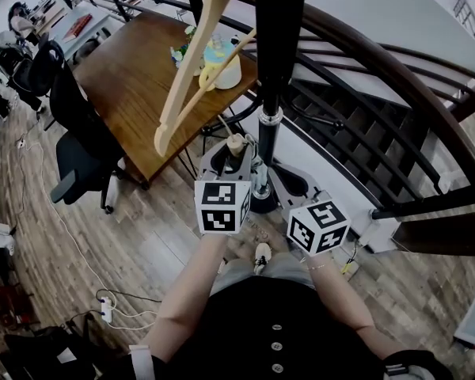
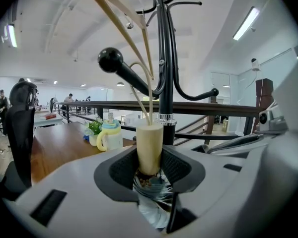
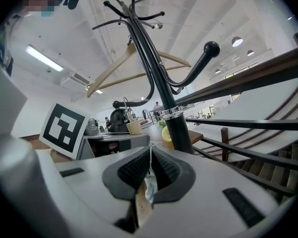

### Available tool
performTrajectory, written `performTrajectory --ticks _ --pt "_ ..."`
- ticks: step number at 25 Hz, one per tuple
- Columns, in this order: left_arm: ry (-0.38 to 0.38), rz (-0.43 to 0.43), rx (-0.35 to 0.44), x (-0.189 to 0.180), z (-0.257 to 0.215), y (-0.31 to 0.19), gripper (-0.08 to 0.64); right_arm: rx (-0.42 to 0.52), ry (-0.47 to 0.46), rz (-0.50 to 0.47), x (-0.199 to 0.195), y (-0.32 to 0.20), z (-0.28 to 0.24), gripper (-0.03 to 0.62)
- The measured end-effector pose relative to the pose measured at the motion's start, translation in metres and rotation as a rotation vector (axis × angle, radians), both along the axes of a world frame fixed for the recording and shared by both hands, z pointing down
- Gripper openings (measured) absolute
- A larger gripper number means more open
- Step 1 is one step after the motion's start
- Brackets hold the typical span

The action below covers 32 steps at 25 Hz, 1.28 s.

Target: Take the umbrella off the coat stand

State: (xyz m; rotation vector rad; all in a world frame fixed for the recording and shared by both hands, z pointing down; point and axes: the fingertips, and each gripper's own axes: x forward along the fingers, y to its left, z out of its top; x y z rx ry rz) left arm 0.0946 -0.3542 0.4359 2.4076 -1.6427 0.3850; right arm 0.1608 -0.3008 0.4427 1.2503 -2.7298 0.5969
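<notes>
Head view: left gripper (image 1: 234,158) clamps umbrella handle (image 2: 149,145) beside pole (image 1: 269,125); right gripper (image 3: 150,168) pinches cord (image 3: 150,156).

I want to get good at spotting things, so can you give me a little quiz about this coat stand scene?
1. Pick one: what do the left gripper's fingers squeeze? A) a railing B) the cream umbrella handle C) a chair
2. True or false: the wooden hanger lies on the floor.
3. What stands on the brown table?
Key: 1 B. 2 False: it hangs on the stand. 3 A yellow and blue cup and a small plant.
</notes>
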Motion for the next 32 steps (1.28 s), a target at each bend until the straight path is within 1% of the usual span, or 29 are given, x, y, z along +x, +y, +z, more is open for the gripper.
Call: performTrajectory --ticks 12,19,24,32 --pt "0.014 -0.012 0.024 -0.021 -0.020 0.016 0.146 0.034 -0.013 0.003 -0.014 0.010 -0.016 0.031" --pt "0.009 0.003 0.037 -0.040 -0.026 0.031 0.146 0.061 -0.018 0.015 -0.030 0.022 -0.025 0.031" --pt "0.005 0.030 0.041 -0.050 -0.029 0.044 0.146 0.074 -0.024 0.033 -0.041 0.032 -0.032 0.031" --pt "0.025 0.094 0.039 -0.073 -0.030 0.082 0.146 0.079 -0.022 0.049 -0.067 0.056 -0.035 0.031"
